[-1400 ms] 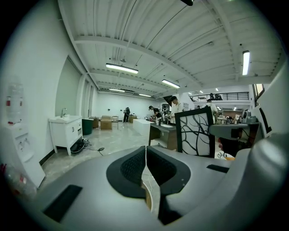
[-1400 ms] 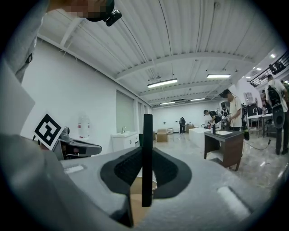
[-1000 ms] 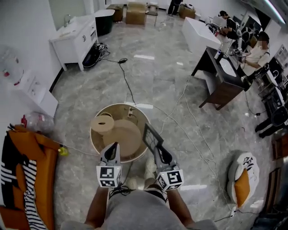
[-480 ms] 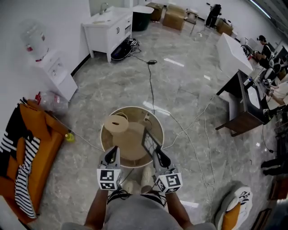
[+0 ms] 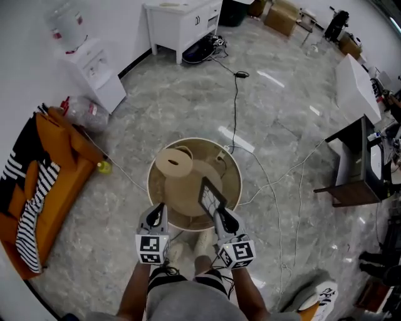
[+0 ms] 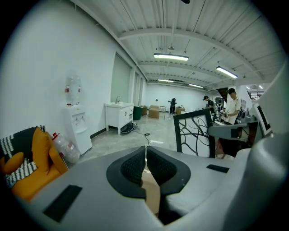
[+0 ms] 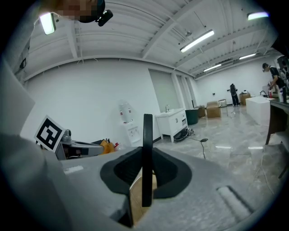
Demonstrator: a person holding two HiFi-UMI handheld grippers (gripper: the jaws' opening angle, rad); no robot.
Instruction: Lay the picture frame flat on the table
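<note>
Right hand-held gripper: jaws clamped on the bottom edge of the picture frame, which runs edge-on between the pads as a thin black bar. The frame stands up from the jaws, tilted, over the near right part of the round desk. Can't tell whether it touches the desk surface. In the left gripper view its black border and branch-pattern insert face me, upright.

Left hand-held gripper: jaws together, nothing between the pads. It sits at the near left edge of the desk, beside the right one, apart from the frame.

On the desk: a tan roll at the far left, and a small item with a cable at the far right. Both are clear of the frame.

Floor around it: grey marble, with a black cord running off toward a white cabinet. An orange sofa with striped cloth and a water dispenser stand along the left wall.
</note>
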